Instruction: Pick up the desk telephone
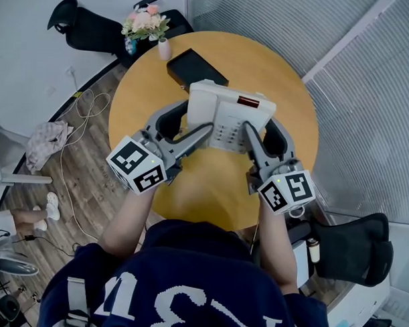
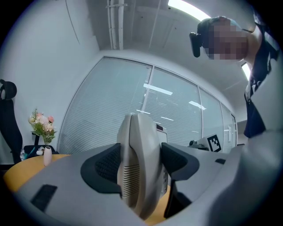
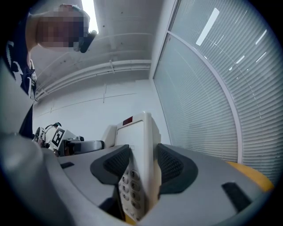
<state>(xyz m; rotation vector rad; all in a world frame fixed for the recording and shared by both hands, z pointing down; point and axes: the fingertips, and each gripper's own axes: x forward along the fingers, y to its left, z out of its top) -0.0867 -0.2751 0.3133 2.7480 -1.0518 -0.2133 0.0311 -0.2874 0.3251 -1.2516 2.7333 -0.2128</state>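
A white desk telephone (image 1: 230,110) with a keypad and a small red display hangs tilted over the round wooden table (image 1: 287,88), held between both grippers. My left gripper (image 1: 191,124) is shut on the phone's left side, where the handset (image 2: 139,167) sits squeezed between the dark pads (image 2: 104,165). My right gripper (image 1: 262,130) is shut on the right side, its pads (image 3: 170,165) pressing the keypad edge of the telephone (image 3: 140,150). Both grippers point level.
A black flat box (image 1: 196,67) and a vase of flowers (image 1: 150,27) stand at the table's far edge. Black office chairs sit at the back left (image 1: 89,25) and near right (image 1: 349,248). Cables (image 1: 82,108) and a cloth (image 1: 48,140) lie on the floor at left.
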